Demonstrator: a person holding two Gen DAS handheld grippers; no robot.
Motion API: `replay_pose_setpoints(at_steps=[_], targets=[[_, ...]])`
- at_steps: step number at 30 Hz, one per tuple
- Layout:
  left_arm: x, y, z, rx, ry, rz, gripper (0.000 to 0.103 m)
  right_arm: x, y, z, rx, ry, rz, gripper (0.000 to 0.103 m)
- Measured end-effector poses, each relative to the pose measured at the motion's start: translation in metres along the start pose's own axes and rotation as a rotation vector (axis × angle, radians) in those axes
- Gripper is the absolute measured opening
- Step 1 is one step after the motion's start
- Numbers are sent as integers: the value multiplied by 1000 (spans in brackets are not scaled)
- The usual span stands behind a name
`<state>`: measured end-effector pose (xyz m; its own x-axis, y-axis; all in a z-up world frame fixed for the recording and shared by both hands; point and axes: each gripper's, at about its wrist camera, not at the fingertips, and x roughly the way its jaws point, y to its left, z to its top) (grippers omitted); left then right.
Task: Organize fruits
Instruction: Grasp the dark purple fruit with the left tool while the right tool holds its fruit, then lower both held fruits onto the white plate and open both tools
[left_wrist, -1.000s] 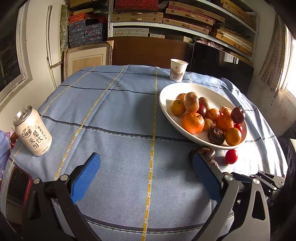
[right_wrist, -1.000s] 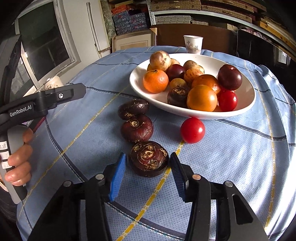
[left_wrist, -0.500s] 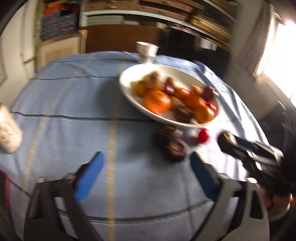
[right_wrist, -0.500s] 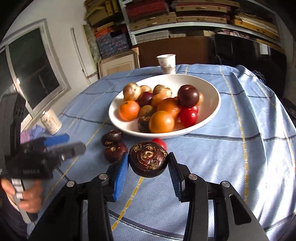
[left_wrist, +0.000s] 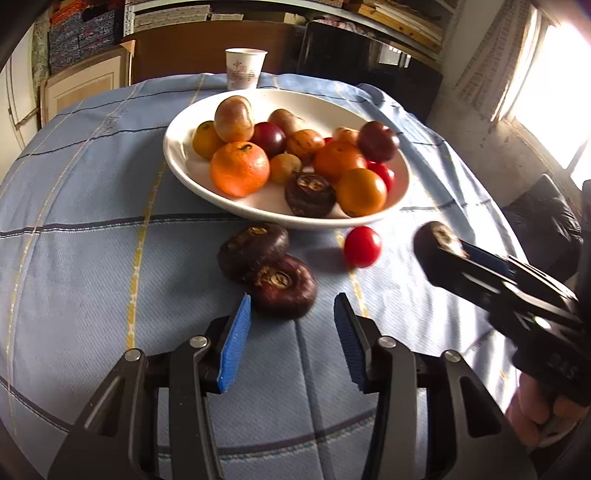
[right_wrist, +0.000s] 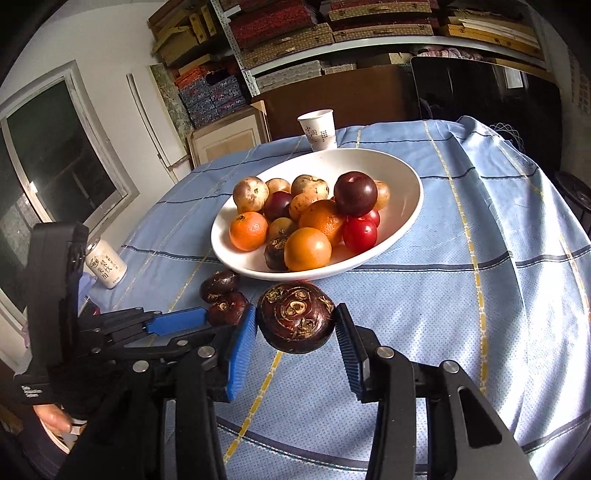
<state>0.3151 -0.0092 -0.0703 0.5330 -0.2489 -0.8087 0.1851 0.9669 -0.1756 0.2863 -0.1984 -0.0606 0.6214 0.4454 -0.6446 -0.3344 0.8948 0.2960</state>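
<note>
A white oval bowl (left_wrist: 177, 162) holds oranges, plums, tomatoes and other fruit. In front of it on the blue cloth lie two dark brown fruits (left_wrist: 284, 291) (left_wrist: 251, 247) and a red tomato (left_wrist: 362, 246). My left gripper (left_wrist: 291, 314) hangs low over the nearer dark fruit. Its jaws are closing, the fruit sits at the fingertips, and a gap shows on the right side. My right gripper (right_wrist: 295, 326) is shut on a third dark brown fruit (right_wrist: 295, 319), held in the air before the bowl (right_wrist: 410, 206). That gripper (left_wrist: 439, 251) also shows at the right of the left wrist view.
A paper cup (left_wrist: 243, 72) stands behind the bowl. A drink can (right_wrist: 107, 267) stands at the table's left edge. A hand (left_wrist: 535, 413) holds the right gripper's handle. Shelves with boxes and a dark cabinet line the wall beyond the table.
My left gripper came forward and down to the two dark fruits and its jaws narrowed. My right gripper lifted its dark fruit off the cloth and holds it up.
</note>
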Motion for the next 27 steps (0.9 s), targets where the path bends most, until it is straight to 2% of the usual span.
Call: replay_pose_setpoints(at_steps=[4,14,17,27], targets=[[12,5,6,-23,28,19,45,-2,0,0,1,-3,2,44],[20,-8,11,15,19,107,46,-1,0,-2,1,6,1,44],[23,-15,11,44,10,150,42,-1,-1,-2,0,9,-5,44],[3,-13,-8,22,-8,101,41,0,-2,-1,5,12,-11,44]])
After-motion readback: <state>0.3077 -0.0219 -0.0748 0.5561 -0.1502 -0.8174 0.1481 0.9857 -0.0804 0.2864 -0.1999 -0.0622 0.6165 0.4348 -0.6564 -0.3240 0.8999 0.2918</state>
